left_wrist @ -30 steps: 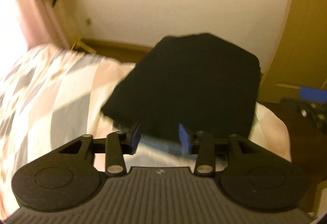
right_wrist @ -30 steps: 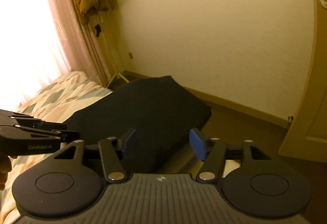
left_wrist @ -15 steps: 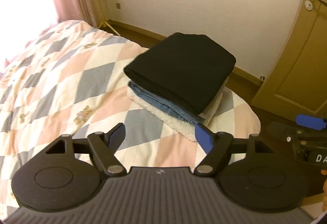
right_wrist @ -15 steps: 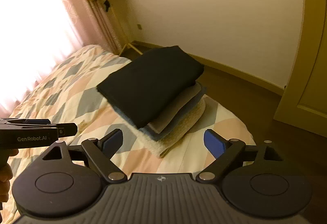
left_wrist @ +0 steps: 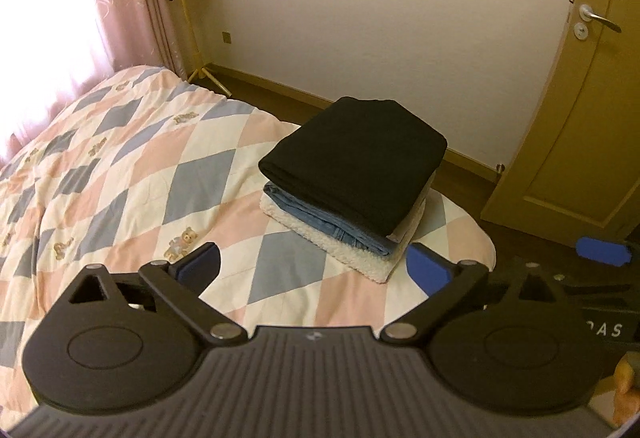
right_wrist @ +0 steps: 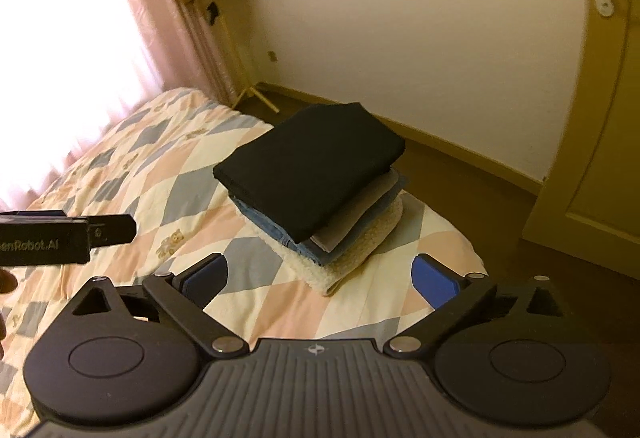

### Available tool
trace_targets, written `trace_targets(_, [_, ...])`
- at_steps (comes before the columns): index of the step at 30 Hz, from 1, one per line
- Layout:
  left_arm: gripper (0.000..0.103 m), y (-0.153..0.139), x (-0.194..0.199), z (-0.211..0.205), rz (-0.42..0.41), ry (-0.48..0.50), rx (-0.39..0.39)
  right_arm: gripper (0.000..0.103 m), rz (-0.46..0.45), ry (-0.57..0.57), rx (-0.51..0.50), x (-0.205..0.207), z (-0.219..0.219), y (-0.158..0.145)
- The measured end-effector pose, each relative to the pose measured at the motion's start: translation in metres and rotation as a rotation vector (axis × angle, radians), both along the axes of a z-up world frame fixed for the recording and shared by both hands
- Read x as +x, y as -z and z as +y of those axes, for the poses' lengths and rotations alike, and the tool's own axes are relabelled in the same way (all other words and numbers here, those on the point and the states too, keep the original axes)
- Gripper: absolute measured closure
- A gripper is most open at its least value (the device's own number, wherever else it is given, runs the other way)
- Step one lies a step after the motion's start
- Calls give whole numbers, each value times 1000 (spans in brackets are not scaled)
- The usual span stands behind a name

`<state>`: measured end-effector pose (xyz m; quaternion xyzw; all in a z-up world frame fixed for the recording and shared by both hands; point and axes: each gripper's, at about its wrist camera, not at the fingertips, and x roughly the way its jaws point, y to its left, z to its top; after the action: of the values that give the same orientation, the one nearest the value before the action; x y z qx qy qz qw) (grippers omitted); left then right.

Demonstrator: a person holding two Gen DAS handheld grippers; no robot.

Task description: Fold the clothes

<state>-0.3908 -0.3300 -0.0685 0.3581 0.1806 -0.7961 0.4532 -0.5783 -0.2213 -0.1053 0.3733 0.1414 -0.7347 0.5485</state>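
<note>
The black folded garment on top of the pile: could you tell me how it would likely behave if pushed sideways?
The black folded garment is soft cloth, so it would probably bunch rather than slide stiffly. It overhangs the grey layer beneath, so it might slip off. The fleece base looks squashy; the pile could lean.

Both wrist cameras look forward and down over the bed (left_wrist: 120, 174) toward the far wall, near the corner. Each catches the clothes pile (left_wrist: 352, 178) (left view from its left, right view more head-on).

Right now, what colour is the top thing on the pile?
Black: the folded black garment, clearest from the left wrist view.
</note>
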Motion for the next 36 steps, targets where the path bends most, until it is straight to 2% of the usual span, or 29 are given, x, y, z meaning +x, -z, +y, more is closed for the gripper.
trace_targets(9, [1,-7,37,5,-49,-15,-63,1,129,172,71,47,10,-11])
trace_targets(11, [1,-8,48,6,-33,-10,-55,0,150,209,68,56,13,-12])
trace_targets(17, [1,-5,72,7,-30,-6,-33,0,110,276,46,79,25,-12])
trace_targets(23, [1,6,85,4,-32,40,16,0,102,280,57,100,29,-14])
trace_targets(28, [1,13,95,1,-41,60,15,0,54,298,103,110,27,-13])
trace_targets(36, [1,16,114,-4,-58,89,-25,0,61,327,126,132,18,-14])
